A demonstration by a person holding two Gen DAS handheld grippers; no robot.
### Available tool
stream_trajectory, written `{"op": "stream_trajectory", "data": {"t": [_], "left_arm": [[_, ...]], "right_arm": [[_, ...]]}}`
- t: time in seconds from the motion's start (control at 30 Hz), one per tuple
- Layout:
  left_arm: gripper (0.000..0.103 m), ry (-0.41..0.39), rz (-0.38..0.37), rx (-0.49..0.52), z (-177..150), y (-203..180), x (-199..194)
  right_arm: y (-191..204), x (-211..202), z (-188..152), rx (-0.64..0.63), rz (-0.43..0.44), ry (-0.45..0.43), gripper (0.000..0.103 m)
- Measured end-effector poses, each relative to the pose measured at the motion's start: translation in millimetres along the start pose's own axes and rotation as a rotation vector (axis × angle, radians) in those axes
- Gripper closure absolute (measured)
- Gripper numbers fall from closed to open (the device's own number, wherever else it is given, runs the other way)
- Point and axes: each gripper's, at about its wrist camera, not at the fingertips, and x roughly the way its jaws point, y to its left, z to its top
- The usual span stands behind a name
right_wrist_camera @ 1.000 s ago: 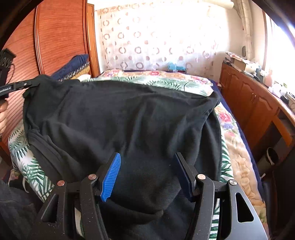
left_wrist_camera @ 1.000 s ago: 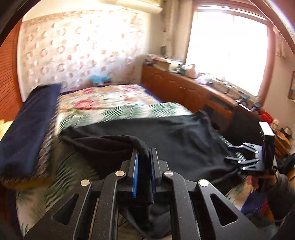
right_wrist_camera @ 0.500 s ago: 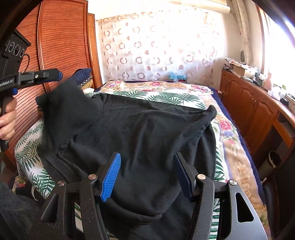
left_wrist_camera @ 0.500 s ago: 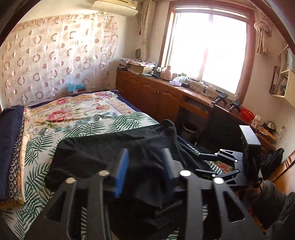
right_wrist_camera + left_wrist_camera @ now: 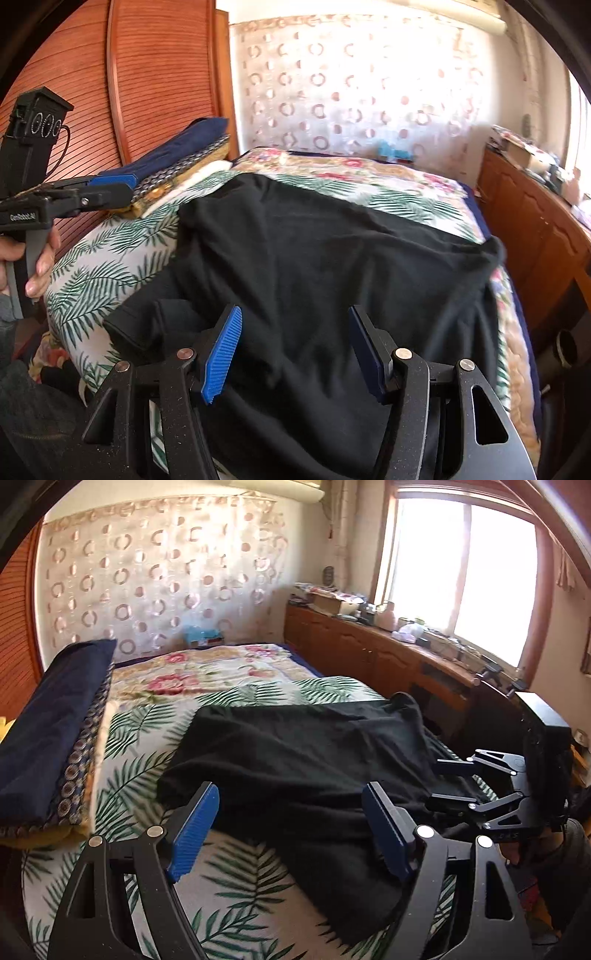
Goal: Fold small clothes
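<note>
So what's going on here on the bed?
A person with a gripper in each hand is folding a black garment on the palm-print bedspread. The left gripper and the right gripper are both open and grip nothing. The garment lies spread out, one side apparently folded over, and looks only partly folded.

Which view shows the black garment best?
The right wrist view: the garment fills the frame, spread across the bed, collar edge and far corner visible. The left wrist view shows the garment from the side, more foreshortened, its near edge partly behind the open left gripper.
</note>
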Motion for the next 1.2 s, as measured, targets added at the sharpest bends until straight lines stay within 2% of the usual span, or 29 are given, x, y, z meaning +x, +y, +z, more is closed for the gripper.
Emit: {"op": "stream_trajectory", "data": {"t": [0.3,0.53,0.67,0.77,0.8,0.97,1.2], "left_arm": [[0.023,0.005,0.07,-0.042,-16.1,21.8,-3.6],[0.023,0.006,0.09,-0.051,-20.4,26.6,-1.8],[0.023,0.005,0.091,-0.052,-22.5,27.2,-2.0],[0.023,0.009,0.088,-0.055,-23.4,27.8,-0.8],[0.023,0.01,0.088,-0.055,-24.2,27.8,-0.8],[0.023,0.007,0.085,-0.058,-24.4,26.4,-1.8],[0.023,-0.01,0.078,-0.053,-21.1,23.6,-4.3]], "right_arm": [[20.4,49.7,10.0,-0.055,0.049,0.098,0.042],[18.7,62.9,12.9,-0.039,0.029,0.124,0.042],[15.4,68.9,13.5,-0.017,0.047,0.146,0.042],[17.0,72.7,14.4,-0.024,0.071,0.147,0.069],[18.8,70.5,14.9,-0.035,0.071,0.133,0.087],[24.3,47.2,21.2,-0.056,0.088,0.039,0.092],[15.4,-10.0,34.1,-0.047,0.046,-0.098,0.093]]}}
